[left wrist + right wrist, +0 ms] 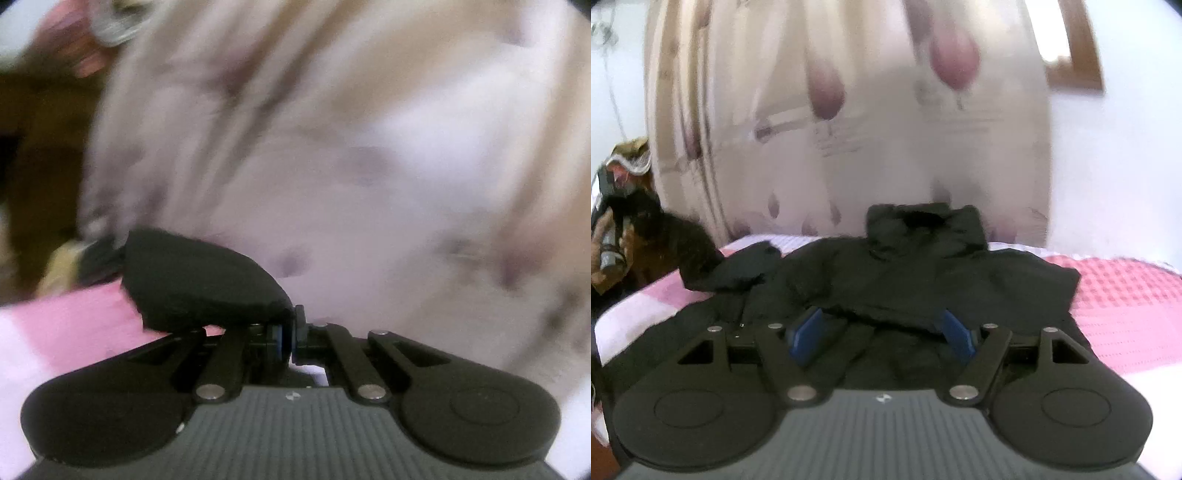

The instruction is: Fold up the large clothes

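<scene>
A black garment lies spread and rumpled on the bed, its collar bunched up at the far side. My right gripper hovers low over its near part with jaws open; the blue pads stand wide apart and the cloth lies beneath and between them without being pressed. In the left wrist view my left gripper is shut. A fold of the black garment runs into its closed jaws and bulges out to the left. That view is badly blurred.
The bed has a pink and white checked cover. A pale flowered curtain hangs just behind the bed. Dark clutter is piled at the bed's left side. A white wall is at the right.
</scene>
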A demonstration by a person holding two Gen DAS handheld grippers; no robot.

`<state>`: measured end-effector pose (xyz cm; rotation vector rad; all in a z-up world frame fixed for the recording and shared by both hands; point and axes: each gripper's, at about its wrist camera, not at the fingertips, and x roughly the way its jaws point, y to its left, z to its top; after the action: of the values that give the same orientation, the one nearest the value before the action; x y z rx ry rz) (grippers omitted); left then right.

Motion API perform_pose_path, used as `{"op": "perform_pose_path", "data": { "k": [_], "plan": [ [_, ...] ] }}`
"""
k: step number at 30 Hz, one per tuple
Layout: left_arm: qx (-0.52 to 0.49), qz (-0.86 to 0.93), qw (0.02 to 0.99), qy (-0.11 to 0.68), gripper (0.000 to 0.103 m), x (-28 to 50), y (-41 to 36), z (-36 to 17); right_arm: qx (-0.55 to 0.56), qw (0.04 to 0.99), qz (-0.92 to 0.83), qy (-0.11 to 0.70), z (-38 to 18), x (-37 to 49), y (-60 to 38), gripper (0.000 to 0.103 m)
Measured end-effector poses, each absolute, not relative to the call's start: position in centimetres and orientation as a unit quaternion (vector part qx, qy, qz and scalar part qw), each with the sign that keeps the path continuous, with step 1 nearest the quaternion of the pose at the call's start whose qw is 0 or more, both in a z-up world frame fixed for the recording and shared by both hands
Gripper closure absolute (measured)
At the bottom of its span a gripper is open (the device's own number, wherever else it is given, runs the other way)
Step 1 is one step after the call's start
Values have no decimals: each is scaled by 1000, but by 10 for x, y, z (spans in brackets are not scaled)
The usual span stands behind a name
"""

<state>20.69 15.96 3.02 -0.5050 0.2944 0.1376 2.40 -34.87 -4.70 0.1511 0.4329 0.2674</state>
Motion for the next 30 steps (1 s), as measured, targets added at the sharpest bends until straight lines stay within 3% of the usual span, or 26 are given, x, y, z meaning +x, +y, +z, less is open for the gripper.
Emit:
{"op": "perform_pose_path", "data": {
  "k": [7,14,16,17,18,19,20,21,23,30],
  "plan": [
    [-145,-99,977,119,100,215,-13,82,127,966,109,199,-49,9,-384,31],
    [-50,-189,963,188,99,226,-131,22,186,958,93,196,-56,4,-421,31],
    [-40,-215,952,213,94,227,-145,-3,198,956,90,197,-59,5,-429,31],
    [-30,-218,951,218,90,227,-153,-16,202,955,91,197,-60,6,-431,31],
    [-19,-218,952,215,75,221,-158,-25,206,954,91,199,-61,7,-433,31],
    [-4,-220,953,207,48,219,-161,-35,207,953,92,200,-62,7,-433,31],
    [13,-220,956,192,34,215,-165,-42,207,953,93,200,-62,8,-434,31],
    [28,-213,962,172,7,209,-167,-47,207,953,94,200,-63,9,-434,31],
    [40,-194,972,129,0,196,-163,-51,207,952,99,205,-64,12,-433,31],
    [31,-191,972,133,0,196,-122,-56,199,950,121,210,-60,33,-426,31]
  ]
}}
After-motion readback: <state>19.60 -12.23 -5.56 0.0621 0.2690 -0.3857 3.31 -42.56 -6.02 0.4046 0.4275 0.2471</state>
